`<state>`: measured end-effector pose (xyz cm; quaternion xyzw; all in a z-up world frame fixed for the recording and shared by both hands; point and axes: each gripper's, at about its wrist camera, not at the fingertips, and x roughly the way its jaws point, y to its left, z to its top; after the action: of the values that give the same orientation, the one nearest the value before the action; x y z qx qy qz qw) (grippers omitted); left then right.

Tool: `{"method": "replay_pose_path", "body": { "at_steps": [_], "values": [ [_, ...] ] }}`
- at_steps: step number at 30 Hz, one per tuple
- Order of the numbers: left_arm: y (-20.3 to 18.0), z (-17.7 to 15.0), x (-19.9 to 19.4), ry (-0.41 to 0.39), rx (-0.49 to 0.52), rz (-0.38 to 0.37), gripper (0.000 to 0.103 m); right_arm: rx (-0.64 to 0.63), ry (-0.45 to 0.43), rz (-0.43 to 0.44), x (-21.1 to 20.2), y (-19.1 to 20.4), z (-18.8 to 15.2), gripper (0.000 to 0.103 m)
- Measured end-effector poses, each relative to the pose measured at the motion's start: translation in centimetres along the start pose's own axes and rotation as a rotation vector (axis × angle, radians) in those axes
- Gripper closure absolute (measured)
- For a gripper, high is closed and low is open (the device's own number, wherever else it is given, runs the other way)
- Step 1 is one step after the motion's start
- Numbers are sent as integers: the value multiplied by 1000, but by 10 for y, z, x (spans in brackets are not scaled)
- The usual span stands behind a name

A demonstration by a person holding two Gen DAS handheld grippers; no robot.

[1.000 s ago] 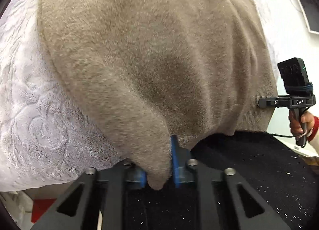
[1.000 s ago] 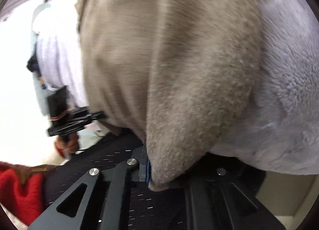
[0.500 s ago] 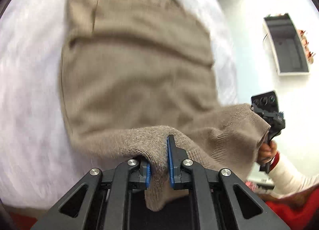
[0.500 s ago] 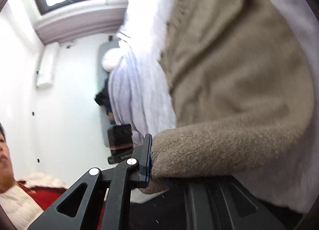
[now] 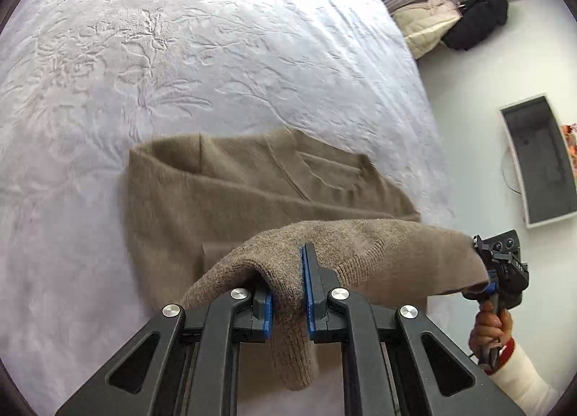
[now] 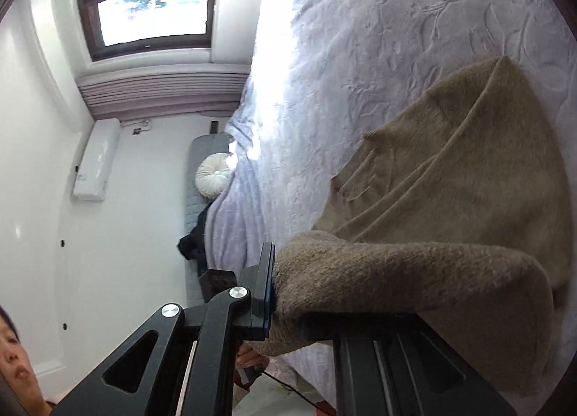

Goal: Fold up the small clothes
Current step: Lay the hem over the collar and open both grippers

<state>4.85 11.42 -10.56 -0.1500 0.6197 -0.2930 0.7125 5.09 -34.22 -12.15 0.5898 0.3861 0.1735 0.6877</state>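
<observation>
The bed (image 5: pixel 151 66) carries the tan knit sweater (image 5: pixel 223 199), its far part flat towards 12 o'clock. The near hem is raised, probably to fold it over. The left gripper (image 5: pixel 286 302) pinches one hem corner; at 3 o'clock the right gripper (image 6: pixel 285 293) clamps the other.

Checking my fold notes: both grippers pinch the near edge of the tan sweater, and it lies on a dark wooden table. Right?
Not quite. The tan sweater lies on a white embossed bedspread, not a table, as the left wrist view shows. Both the left gripper and the right gripper do pinch its near edge.
</observation>
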Motion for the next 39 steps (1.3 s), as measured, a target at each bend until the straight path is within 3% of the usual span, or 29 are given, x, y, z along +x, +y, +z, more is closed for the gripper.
{"method": "replay_pose_path", "body": {
  "at_steps": [5,8,11,12,13,14,15,16,21,23,24,25,28,30,35,38,39],
  "values": [
    [18,14,50,73,-8,107,89,82,6,-184,40,-46,29,91],
    [28,16,62,82,-42,104,88,132,-5,-282,51,-70,36,87],
    [31,17,59,97,-65,83,88,169,-4,-290,51,-85,41,87],
    [31,17,54,102,-59,81,86,166,-1,-287,49,-83,40,80],
    [29,16,50,109,-49,75,77,156,7,-285,44,-80,38,63],
    [26,14,43,119,-30,68,67,143,19,-284,40,-74,33,54],
    [21,13,42,120,-9,63,45,127,32,-280,37,-67,28,42],
    [17,9,32,110,19,57,35,110,44,-283,34,-60,23,41],
    [10,-5,27,172,65,8,35,36,107,-300,33,-43,0,43],
    [8,-9,41,216,71,8,35,47,109,-299,40,-47,-2,60],
    [6,-10,48,237,71,3,35,50,109,-310,44,-49,-1,83],
    [4,-11,51,241,72,-5,35,50,110,-320,47,-52,0,93],
    [-6,-4,44,204,59,-112,35,-7,74,-245,42,-41,-1,93],
    [-13,8,34,146,65,-125,35,-43,36,-200,34,-30,7,93],
    [-8,45,27,3,8,9,35,-82,-18,-225,35,-22,41,89],
    [4,59,21,-58,-54,94,35,-107,-36,-326,37,-23,57,85],
    [6,61,17,-75,-69,109,35,-116,-40,-361,37,-23,61,80]
  ]
}}
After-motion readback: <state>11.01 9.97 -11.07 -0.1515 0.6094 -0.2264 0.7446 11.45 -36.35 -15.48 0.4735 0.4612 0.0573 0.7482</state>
